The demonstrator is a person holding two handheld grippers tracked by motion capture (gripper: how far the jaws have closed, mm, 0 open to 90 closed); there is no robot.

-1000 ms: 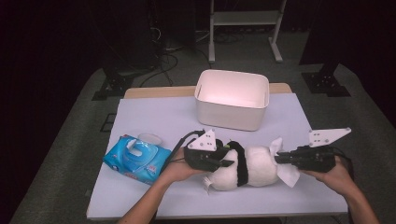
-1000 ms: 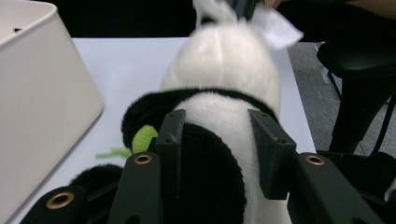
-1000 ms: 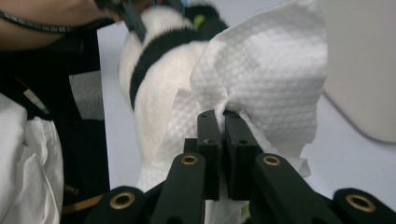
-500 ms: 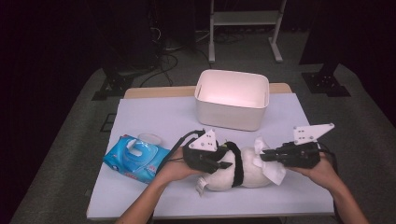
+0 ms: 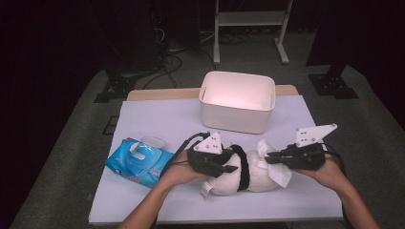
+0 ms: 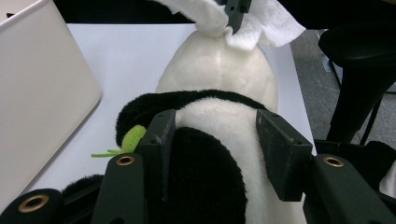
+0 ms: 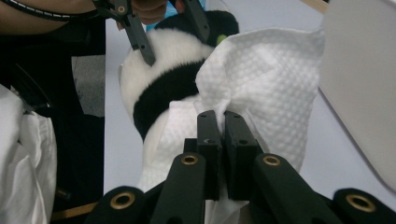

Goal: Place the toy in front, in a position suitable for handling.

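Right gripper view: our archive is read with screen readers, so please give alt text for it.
The right tool is shut on a white wipe pressed against a black-and-white plush panda lying on the white table. Beyond, the left tool straddles the panda's body.

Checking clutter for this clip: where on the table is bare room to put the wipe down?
Bare mat runs left of the white bin and behind the wipes pack; a strip lies along the near edge. It is crowded mid-front: the plush panda, the left gripper and the right gripper pinching the white wipe.
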